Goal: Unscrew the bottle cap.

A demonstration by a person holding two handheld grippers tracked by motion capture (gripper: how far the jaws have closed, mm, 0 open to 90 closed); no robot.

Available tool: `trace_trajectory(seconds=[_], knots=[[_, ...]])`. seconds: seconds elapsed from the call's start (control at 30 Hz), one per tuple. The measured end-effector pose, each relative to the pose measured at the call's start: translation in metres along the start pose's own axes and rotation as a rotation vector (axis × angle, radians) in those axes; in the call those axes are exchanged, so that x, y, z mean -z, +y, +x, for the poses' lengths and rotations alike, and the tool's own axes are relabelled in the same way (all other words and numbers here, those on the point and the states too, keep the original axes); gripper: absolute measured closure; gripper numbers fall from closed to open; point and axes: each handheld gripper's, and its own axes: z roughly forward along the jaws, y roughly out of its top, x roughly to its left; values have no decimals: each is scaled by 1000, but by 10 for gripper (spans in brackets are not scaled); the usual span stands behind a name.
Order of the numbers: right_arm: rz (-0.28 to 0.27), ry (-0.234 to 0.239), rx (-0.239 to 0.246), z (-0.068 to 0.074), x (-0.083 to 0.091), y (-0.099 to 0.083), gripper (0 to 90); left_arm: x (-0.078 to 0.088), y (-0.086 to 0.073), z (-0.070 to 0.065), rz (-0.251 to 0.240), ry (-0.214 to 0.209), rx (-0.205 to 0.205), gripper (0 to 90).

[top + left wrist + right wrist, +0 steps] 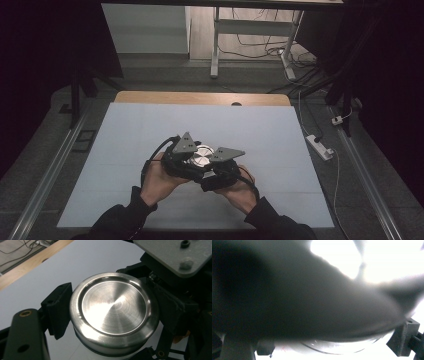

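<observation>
— Steel lid (113, 311) first, brushed and round, right under my left claw's (105, 315) camera. What does it sit on?

— On a white container (100, 352) whose wall peeks out just below the lid's rim. My left claw is clenched on that lid: one black jaw presses its left side, the other is hidden behind its right side.

— And your right claw?

— From above, my right claw (220, 165) sits just beside the left claw (192, 159), their grey plates meeting over the lid (203, 155). It is closed as tight as it goes, but its own camera gives a dark blur with a sliver of metal rim (337, 346) beneath, so I cannot tell what it pinches.

— Room around you?

— Plenty. Both claws hover over the middle of the white mat (150, 130), nearer my edge than the far one. Its left, right and far borders lie well apart from my hands, with a wooden table (200, 97) strip showing beyond the far border.
</observation>
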Motion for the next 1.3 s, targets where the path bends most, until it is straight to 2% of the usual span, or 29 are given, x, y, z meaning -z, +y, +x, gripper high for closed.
trace_trajectory(seconds=[0.23, 0.4, 0.47, 0.83, 1.3], knots=[[-7, 9, 1, 0, 1, 0, 154, 6, 1, 2, -13, 2, -10, 207], [-4, 4, -1, -1, 1, 0, 154, 13, 2, 6, -34, -23, 4, 207], [0, 5, 1, -3, 1, -1, 154, 15, 2, 6, -36, -20, 0, 207], [-5, -10, -4, -8, 2, -1, 154, 20, -3, 12, -16, -28, 11, 207], [0, -39, -23, -26, 6, -2, 154, 26, -16, 18, 4, -27, 27, 207]])
